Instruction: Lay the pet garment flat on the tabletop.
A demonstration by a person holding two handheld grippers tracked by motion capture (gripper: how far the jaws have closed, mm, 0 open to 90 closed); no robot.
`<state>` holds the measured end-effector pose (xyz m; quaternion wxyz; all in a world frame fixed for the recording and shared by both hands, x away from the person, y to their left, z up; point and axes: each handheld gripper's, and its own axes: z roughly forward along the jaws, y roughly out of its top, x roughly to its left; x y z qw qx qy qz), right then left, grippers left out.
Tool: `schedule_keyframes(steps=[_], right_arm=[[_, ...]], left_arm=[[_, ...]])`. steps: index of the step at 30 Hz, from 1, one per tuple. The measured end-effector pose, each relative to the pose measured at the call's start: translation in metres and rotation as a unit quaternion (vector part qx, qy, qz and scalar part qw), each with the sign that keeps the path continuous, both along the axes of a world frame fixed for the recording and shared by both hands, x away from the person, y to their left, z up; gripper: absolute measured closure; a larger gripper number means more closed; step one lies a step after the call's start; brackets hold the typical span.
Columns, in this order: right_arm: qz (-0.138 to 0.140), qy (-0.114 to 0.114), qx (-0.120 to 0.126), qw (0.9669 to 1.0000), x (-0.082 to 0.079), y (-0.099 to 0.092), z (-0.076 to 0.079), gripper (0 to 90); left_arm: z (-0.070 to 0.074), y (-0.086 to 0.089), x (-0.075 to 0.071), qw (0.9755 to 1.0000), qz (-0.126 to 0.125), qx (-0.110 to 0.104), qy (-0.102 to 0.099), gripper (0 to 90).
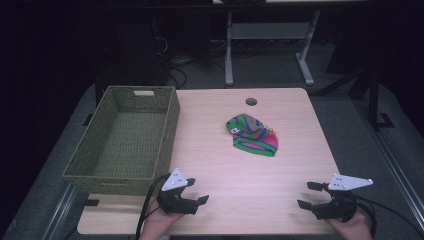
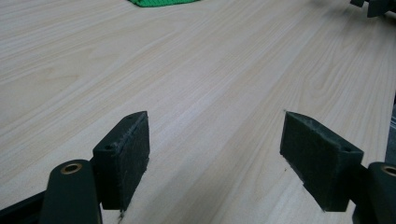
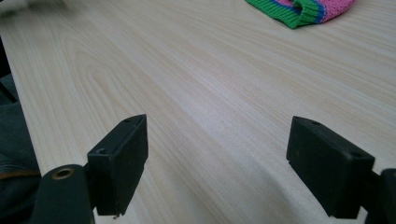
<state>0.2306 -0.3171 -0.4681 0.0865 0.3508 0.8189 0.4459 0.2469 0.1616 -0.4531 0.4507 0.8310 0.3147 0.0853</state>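
A striped knit piece [image 1: 252, 134] in green, pink, blue and orange lies crumpled on the wooden table [image 1: 280, 165], right of a woven green basket [image 1: 165, 127] that is empty. Near the front edge my left gripper [image 1: 197, 190] rests in a hand, open, jaws pointing right with nothing between them. At the front right my right gripper [image 1: 306, 194] is open too, jaws pointing left. The left gripper view has my left gripper [image 2: 215, 154] over bare wood, with the knit's green edge [image 2: 163, 2] at the top. In the right gripper view my right gripper [image 3: 217, 163] faces the knit's cuff [image 3: 303, 11] farther off.
The basket takes up the table's left side and overhangs its edge. A round cable hole [image 1: 251, 101] sits near the table's far edge. Behind the table stand white desk legs [image 1: 229, 47] and tangled cables on a dark floor.
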Motion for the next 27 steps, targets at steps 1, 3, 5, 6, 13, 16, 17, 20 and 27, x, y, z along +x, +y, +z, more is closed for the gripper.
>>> schedule_keyframes(steps=[1, 3, 5, 6, 13, 16, 17, 20, 27], right_arm=[[0.001, -0.002, -0.001, 1.0000, 0.000, 0.000, 0.000, 20.3], [0.001, -0.002, 0.000, 1.0000, 0.001, 0.001, 0.000, 20.2], [0.002, -0.001, -0.001, 1.0000, 0.001, 0.001, 0.000, 20.2], [0.001, 0.002, -0.001, 1.0000, 0.001, 0.002, 0.000, 20.2], [0.007, -0.001, -0.008, 0.9999, 0.003, 0.007, 0.001, 20.2], [0.010, -0.002, -0.013, 0.9999, 0.006, 0.011, 0.002, 20.0], [0.010, 0.000, -0.013, 0.9999, 0.007, 0.012, 0.002, 19.9], [0.013, 0.002, -0.015, 0.9998, 0.009, 0.015, 0.002, 19.8], [0.025, 0.006, -0.026, 0.9993, 0.018, 0.021, 0.008, 19.5]], left_arm=[[0.000, 0.000, 0.000, 1.0000, -0.001, -0.001, 0.001, 23.8], [-0.001, 0.000, 0.001, 1.0000, 0.000, -0.001, 0.002, 23.8], [0.000, 0.000, 0.001, 1.0000, -0.001, 0.000, 0.002, 23.8], [0.000, 0.000, 0.001, 1.0000, -0.001, 0.000, 0.001, 23.8], [0.000, 0.000, 0.000, 1.0000, -0.001, 0.001, -0.001, 23.8], [0.000, 0.000, 0.001, 1.0000, -0.001, 0.000, 0.000, 23.8], [0.000, 0.000, 0.001, 1.0000, -0.001, 0.000, 0.000, 23.8], [0.000, 0.000, 0.001, 1.0000, -0.001, 0.002, -0.002, 23.8], [0.001, 0.003, 0.001, 1.0000, -0.002, 0.002, -0.001, 23.8]])
